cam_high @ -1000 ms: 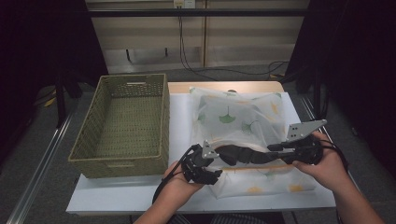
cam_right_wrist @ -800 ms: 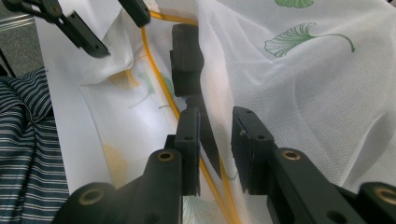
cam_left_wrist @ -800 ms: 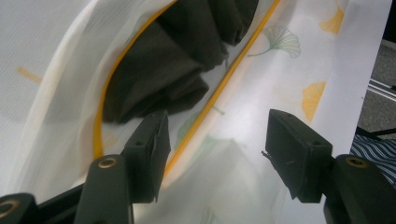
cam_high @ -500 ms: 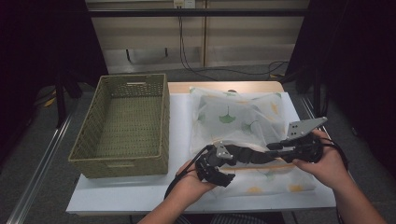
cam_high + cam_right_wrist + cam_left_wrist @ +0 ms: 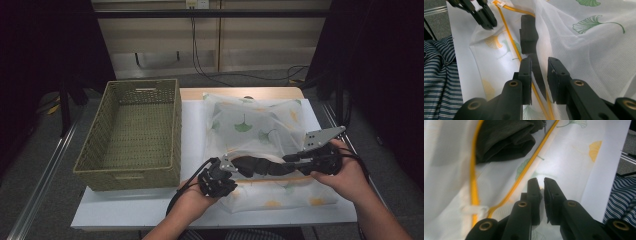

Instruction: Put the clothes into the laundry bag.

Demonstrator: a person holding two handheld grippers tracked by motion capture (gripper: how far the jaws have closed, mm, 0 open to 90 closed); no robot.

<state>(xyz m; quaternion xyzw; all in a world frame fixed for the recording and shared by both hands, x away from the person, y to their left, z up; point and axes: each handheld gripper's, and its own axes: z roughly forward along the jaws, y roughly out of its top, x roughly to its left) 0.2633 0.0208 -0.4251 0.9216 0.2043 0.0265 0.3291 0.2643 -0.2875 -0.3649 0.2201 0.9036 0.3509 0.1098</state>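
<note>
A white mesh bag (image 5: 260, 125) printed with ginkgo leaves lies on the table, its yellow zip (image 5: 531, 162) open. A dark garment (image 5: 260, 166) lies across the bag's mouth. My left gripper (image 5: 227, 164) sits at the bag's near left corner. Its jaws have just been closing and now pinch the bag's thin fabric (image 5: 564, 157) between them (image 5: 541, 181). At the right, my right gripper (image 5: 289, 159) points left, and a strip of the dark garment (image 5: 529, 32) runs between its jaws (image 5: 539, 60), which are shut on it. The left gripper (image 5: 486, 23) also appears at the bag's far corner.
A woven olive basket (image 5: 135, 130), with nothing in it, stands left of the bag on the white table top (image 5: 192, 130). The table's near edge runs just behind both hands. The person's striped clothing (image 5: 439, 75) is below that edge.
The left hand moved right along the bag's near edge, then came back left. Its jaws went from open to pinched on the bag fabric. The right hand kept still.
</note>
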